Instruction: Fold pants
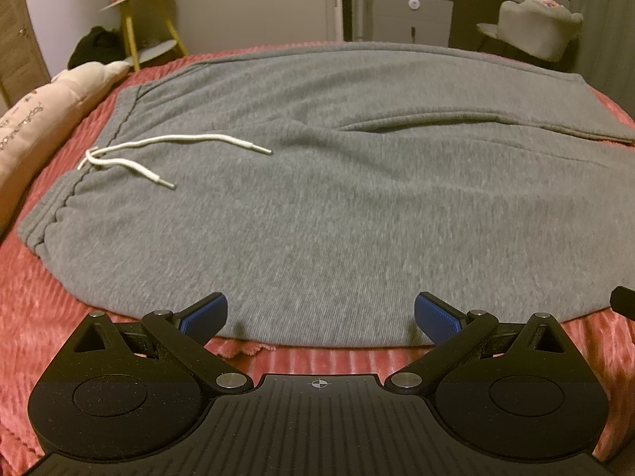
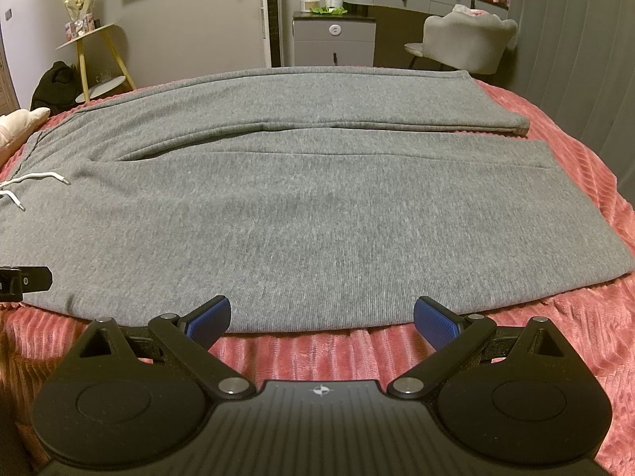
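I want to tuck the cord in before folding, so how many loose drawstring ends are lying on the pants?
2. One drawstring end lies farther up the grey pants; the other drawstring end lies nearer the waistband. None seems hidden.

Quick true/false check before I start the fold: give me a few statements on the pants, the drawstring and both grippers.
1. The grey pants lie spread flat on the pink blanket. True.
2. The left gripper is shut on the fabric. False: its jaws stand open at the near edge.
3. The white drawstring lies loose on top near the waistband. True.
4. The right gripper holds a leg cuff. False: it is open and holds nothing.
5. The legs are stacked. False: they lie side by side.
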